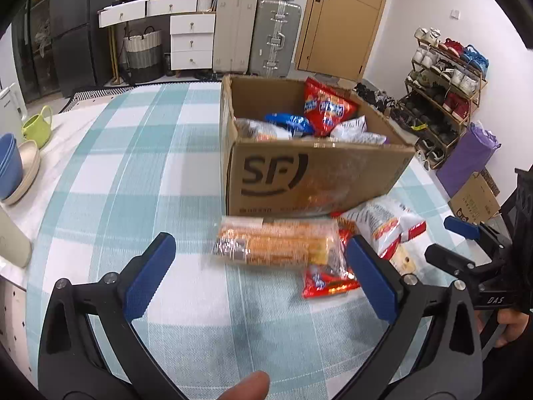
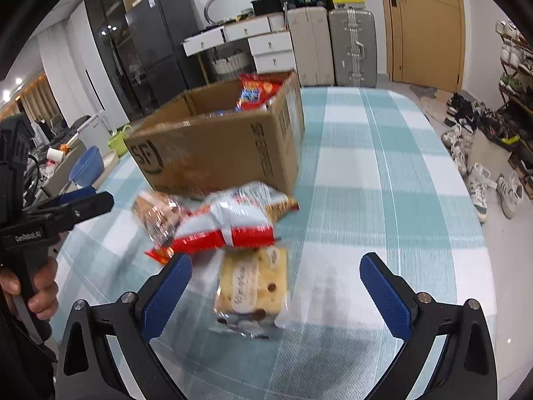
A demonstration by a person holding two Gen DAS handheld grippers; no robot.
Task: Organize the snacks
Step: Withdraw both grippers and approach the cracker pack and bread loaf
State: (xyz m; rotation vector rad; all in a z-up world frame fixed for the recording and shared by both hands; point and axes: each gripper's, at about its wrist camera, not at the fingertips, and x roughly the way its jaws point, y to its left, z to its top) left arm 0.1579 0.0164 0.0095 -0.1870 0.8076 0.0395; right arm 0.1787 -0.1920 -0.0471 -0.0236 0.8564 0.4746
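Snacks lie on the table, which carries a teal-and-white checked cloth: a biscuit pack, a white-and-red bag and a yellow cake pack, all just before the cardboard box holding more bags. We hold the left hand-held gripper and right hand-held gripper released, grasping nothing. Suitcases, a wooden door and a shoe rack stand behind.

1. Lived-in home, part dining area, part storage.
2. Shown by: checked tablecloth, loaded shoe rack, upright suitcases, white drawers, dark fridge, wooden door.
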